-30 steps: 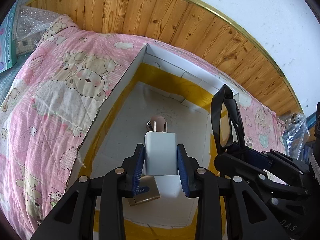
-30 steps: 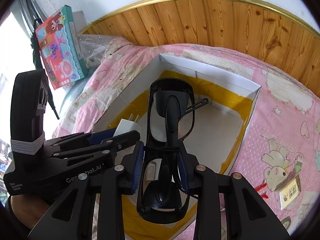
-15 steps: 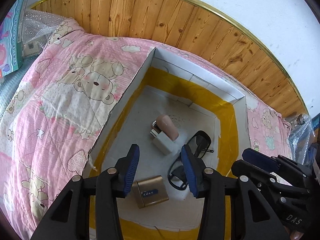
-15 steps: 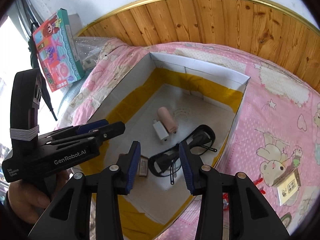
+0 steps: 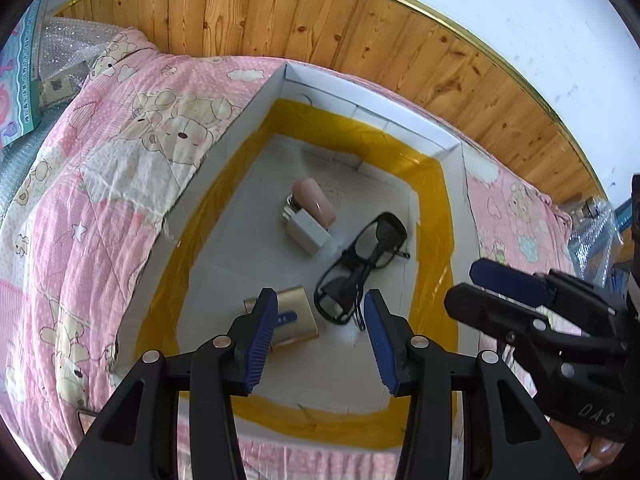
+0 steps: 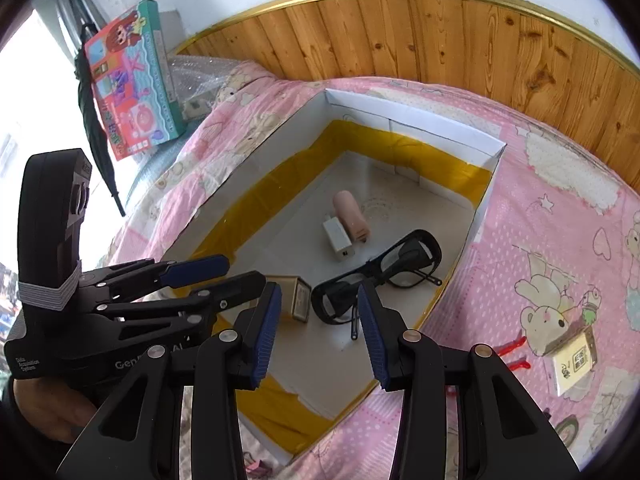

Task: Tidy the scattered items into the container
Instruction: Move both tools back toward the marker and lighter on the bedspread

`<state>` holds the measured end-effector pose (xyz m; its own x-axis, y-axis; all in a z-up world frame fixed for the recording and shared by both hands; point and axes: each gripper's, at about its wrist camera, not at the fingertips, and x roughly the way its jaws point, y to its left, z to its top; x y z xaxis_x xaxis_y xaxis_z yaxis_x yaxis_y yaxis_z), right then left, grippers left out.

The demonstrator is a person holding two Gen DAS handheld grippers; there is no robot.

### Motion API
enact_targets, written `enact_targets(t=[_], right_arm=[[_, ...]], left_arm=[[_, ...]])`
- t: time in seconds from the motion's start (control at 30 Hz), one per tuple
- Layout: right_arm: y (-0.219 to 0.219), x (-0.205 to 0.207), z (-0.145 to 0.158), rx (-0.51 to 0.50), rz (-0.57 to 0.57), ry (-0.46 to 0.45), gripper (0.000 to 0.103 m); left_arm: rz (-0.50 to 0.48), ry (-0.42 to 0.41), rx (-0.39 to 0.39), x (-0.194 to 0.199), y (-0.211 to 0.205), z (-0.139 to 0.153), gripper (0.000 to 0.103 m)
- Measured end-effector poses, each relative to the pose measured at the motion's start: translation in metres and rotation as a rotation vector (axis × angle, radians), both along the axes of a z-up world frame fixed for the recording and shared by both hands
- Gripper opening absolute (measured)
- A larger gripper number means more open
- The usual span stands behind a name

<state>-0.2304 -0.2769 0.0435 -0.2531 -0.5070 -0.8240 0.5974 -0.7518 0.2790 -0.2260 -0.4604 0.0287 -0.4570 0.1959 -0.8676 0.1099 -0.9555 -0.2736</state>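
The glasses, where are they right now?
The glasses lie inside the white box, right of the white charger and the gold case.

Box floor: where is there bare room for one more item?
In the box, the floor is bare along the far wall beyond the pink tube, and along the left wall beside the white charger. The near strip is also bare. The middle is crowded: gold case and glasses.
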Motion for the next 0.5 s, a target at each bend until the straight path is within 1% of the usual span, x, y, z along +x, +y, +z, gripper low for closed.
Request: enact_targets(t=[0.23,0.4,0.5], right_arm=[[0.015,0.015,0.005,0.036,0.03,0.019,0.043],[0.03,0.025,0.001,0.049,0.019,0.014,0.043],[0.04,0.031,0.0,0.032,0.001,0.004,0.043]], left_arm=[[-0.072,-0.014,-0.034,0.024,0.014,0.003,0.049],[-0.082,-0.009,-0.036,0.035,0.021,0.005,0.049],[-0.094,0.0,-0.036,0.041,0.028,0.008,0.049]])
